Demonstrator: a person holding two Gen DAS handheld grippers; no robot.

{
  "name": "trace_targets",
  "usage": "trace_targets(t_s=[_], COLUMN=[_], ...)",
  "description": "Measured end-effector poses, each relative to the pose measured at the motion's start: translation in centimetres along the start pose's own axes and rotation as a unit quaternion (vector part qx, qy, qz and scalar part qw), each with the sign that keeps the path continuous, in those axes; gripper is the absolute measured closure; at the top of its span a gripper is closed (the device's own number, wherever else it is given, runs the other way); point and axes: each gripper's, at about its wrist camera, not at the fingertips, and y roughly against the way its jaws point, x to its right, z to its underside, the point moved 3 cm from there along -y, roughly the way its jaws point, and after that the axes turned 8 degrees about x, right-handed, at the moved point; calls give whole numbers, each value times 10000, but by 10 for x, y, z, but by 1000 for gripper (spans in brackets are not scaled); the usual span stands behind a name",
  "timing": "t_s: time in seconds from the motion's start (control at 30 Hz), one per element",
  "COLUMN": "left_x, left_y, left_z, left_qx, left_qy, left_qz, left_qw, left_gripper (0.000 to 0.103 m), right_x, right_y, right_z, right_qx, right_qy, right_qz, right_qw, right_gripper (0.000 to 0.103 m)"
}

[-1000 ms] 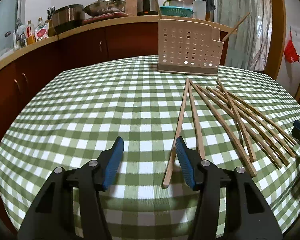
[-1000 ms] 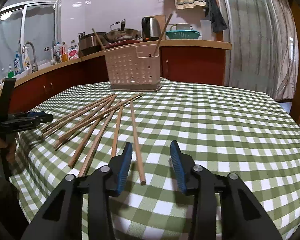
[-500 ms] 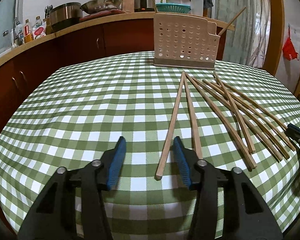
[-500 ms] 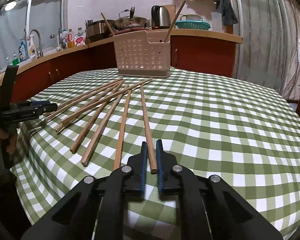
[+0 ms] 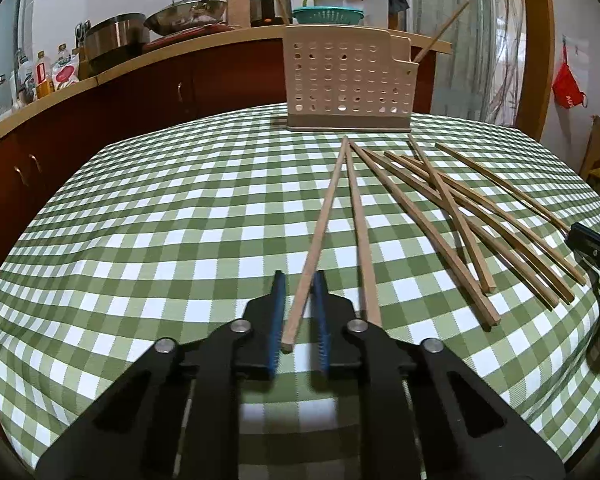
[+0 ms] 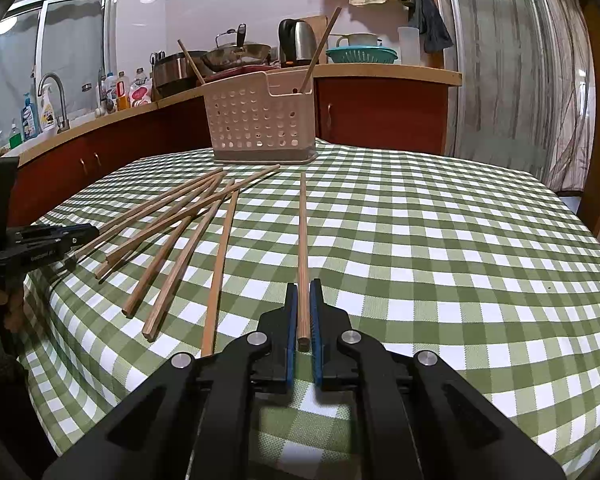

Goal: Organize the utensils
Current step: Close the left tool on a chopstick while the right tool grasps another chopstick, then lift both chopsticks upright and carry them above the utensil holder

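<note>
Several wooden chopsticks (image 5: 440,208) lie fanned out on the green checked tablecloth (image 5: 160,220). Behind them stands a beige perforated utensil basket (image 5: 340,80) with two chopsticks upright in it. The jaws of my left gripper (image 5: 298,280) are closing around the near end of the leftmost chopstick (image 5: 324,220). That chopstick lies slanted between the blue pads, with a gap still showing beside it. My right gripper (image 6: 303,286) is shut on the near end of the rightmost chopstick (image 6: 303,232), which points toward the basket (image 6: 256,120).
The table edge drops away just below both grippers. Each gripper shows in the other's view: the left gripper (image 6: 60,236) at the left rim, the right gripper (image 5: 588,240) at the right rim. A dark counter (image 6: 380,72) with pots, a kettle and bottles runs behind.
My right gripper went from open to shut on the rightmost chopstick. My left jaws narrowed from wide apart and now straddle the leftmost chopstick, which lay beside the right finger before.
</note>
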Motion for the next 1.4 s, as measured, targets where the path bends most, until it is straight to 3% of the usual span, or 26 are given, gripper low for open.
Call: trace_targets(t_s=[0.23, 0.47, 0.9, 1.17, 1.4], left_x=[0, -2, -24, -36, -43], left_y=[4, 20, 71, 98, 92], left_z=[-1, -18, -85, -127, -154], left_qx=[25, 338, 1107, 1309, 1350], left_qy=[25, -63, 180, 301, 259], left_qz=[-32, -151, -303, -222, -165], left_qw=[10000, 9993, 9932, 9907, 9904], left_gripper=[96, 96, 96, 96, 96], right_x=[3, 2, -5, -8, 0], right_y=[5, 18, 55, 65, 47], right_z=[-5, -27, -92, -130, -156], right_qx=[108, 385, 1078, 1264, 1227], right_qy=[-9, -21, 1, 55, -69], right_qz=[59, 120, 214, 242, 222], right_qw=[9999, 9992, 9939, 9917, 9922], right_gripper=[96, 96, 96, 96, 96])
